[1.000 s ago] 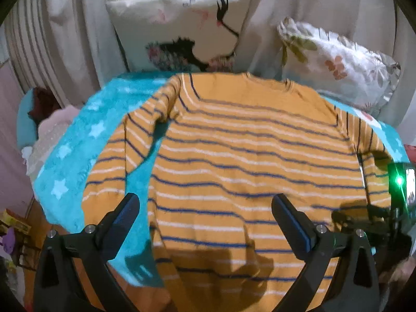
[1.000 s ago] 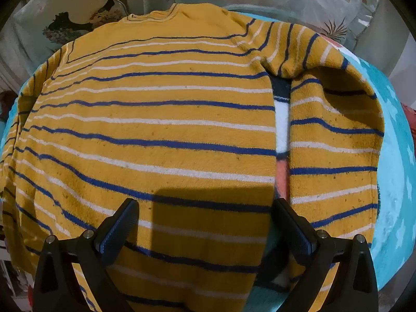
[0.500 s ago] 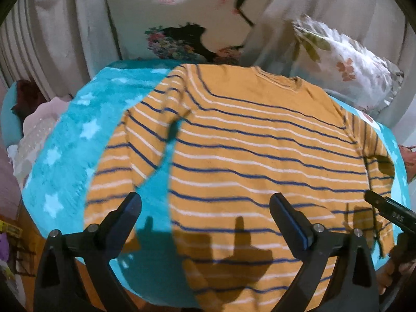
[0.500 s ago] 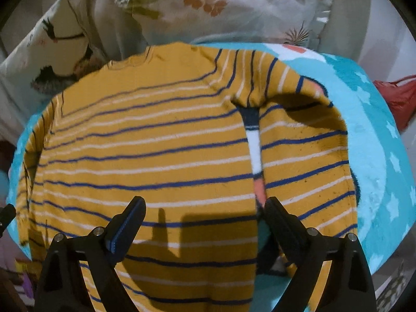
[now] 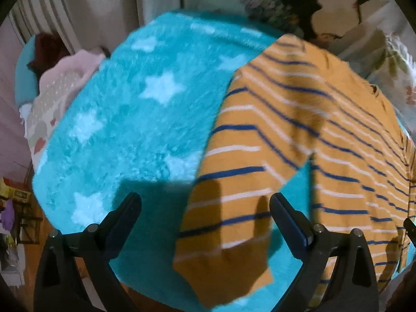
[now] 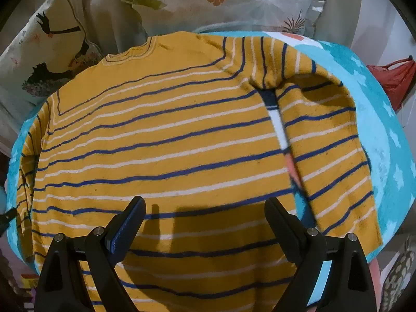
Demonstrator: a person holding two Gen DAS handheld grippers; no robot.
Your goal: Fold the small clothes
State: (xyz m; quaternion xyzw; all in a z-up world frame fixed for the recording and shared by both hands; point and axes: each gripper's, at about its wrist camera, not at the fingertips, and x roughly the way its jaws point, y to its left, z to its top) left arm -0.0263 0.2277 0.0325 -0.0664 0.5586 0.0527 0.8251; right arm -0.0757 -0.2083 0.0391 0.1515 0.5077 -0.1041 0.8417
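Jaws of the left gripper stand wide and are closing a little, pointed steeply down over the cuff end of the sweater's sleeve; the sleeve lies in the gap below them, but the pads do not press on it. Jaws of the right gripper stand wide apart too, with nothing gripped, hovering over the lower body of the striped sweater.

That sweater is mustard yellow with blue and white stripes. It lies spread flat, collar away from the cameras, on a turquoise blanket printed with pale stars. Its other sleeve lies bent downward alongside the body, a narrow strip of the blanket showing between them.

Behind the collar sit a pillow with a bird print and a pillow with a leaf print. A red bag shows at the right view's edge.
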